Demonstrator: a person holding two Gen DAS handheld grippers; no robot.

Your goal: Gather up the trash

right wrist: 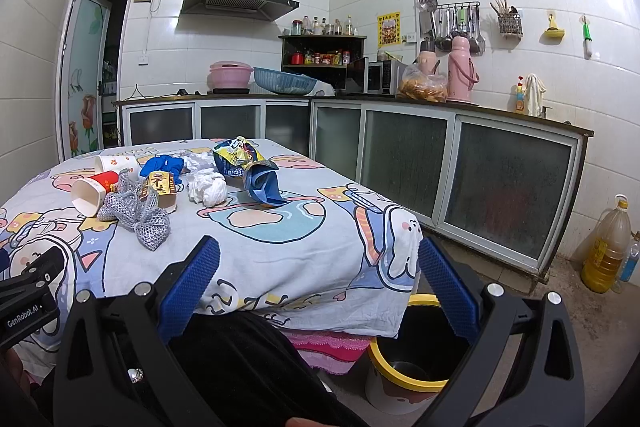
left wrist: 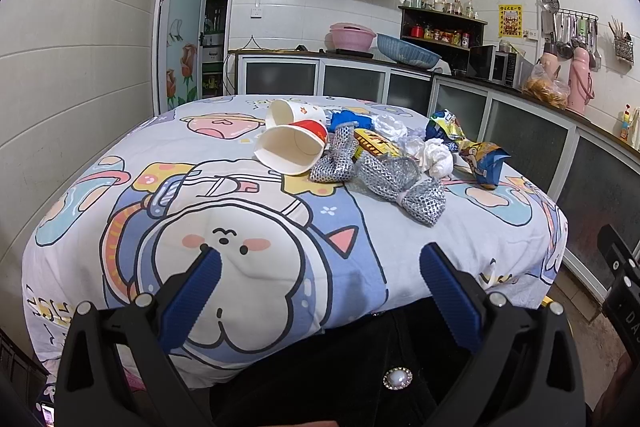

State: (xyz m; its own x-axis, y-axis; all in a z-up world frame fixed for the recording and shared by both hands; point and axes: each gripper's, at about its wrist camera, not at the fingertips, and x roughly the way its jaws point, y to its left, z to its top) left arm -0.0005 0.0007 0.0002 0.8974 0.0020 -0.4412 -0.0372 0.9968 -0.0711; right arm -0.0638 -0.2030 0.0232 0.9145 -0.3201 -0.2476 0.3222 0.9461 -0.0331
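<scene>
A pile of trash lies on the cartoon-print tablecloth (left wrist: 248,211) toward the far side. It holds two tipped paper cups (left wrist: 290,149) (right wrist: 90,193), a silver mesh wrapper (left wrist: 384,179) (right wrist: 136,213), crumpled white tissue (left wrist: 438,157) (right wrist: 208,187), a yellow box (right wrist: 160,189), a blue glove (right wrist: 162,165) and blue-yellow snack bags (left wrist: 480,157) (right wrist: 248,167). My left gripper (left wrist: 320,259) hangs open over the near table edge, well short of the pile. My right gripper (right wrist: 320,251) is open above the table's right corner, with a yellow-rimmed bin (right wrist: 412,355) on the floor below it.
Kitchen cabinets (right wrist: 400,147) run along the back and right walls, close to the table's right side. An oil bottle (right wrist: 608,247) stands on the floor at right. A person's dark clothing (left wrist: 340,367) fills the space at the near table edge.
</scene>
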